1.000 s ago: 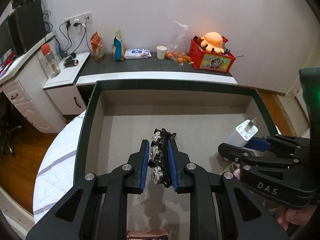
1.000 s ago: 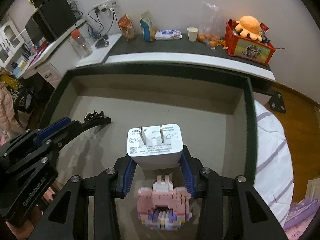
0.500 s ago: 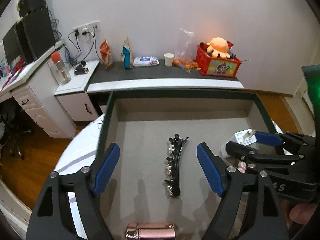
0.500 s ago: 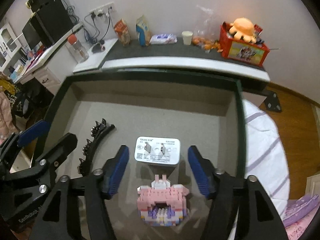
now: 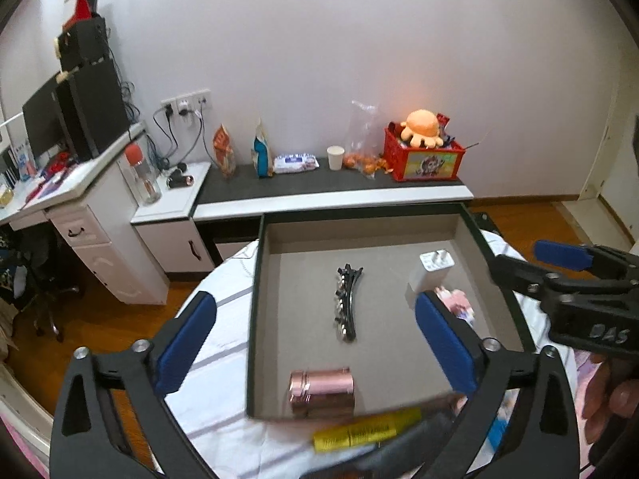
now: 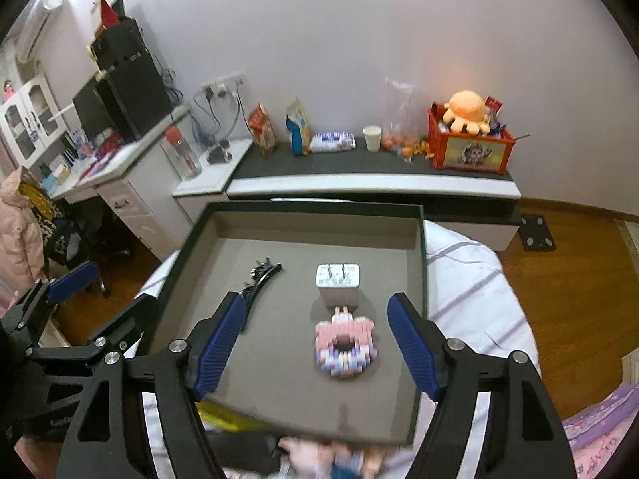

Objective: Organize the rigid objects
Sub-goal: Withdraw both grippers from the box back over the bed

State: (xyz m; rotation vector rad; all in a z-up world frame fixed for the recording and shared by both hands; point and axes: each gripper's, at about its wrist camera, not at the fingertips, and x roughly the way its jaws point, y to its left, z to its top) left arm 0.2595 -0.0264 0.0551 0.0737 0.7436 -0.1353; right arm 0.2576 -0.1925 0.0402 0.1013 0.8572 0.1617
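A dark-rimmed grey tray [image 5: 255, 291] [image 6: 424, 263] lies on a round white table. In it lie a black hair clip [image 5: 346, 303] [image 6: 261, 277], a white charger plug [image 5: 433, 265] [image 6: 338, 283], a pink block figure [image 6: 345, 345] [image 5: 455, 301] and a rose-gold cylinder [image 5: 322, 389]. My left gripper [image 5: 315, 349] is open and empty, raised above the tray's near part. My right gripper [image 6: 319, 353] is open and empty, above the block figure; it also shows in the left wrist view [image 5: 531, 267].
A yellow tube [image 5: 367, 431] and dark items lie on the table by the tray's near edge. A low dark shelf [image 5: 331, 189] behind holds snack bags, a paper cup and a red crate with an orange plush. A white desk [image 5: 100, 215] stands at the left.
Both grippers opened and let go: the hair clip and the charger now lie in the tray. Both grippers have since pulled back and up, away from the tray.
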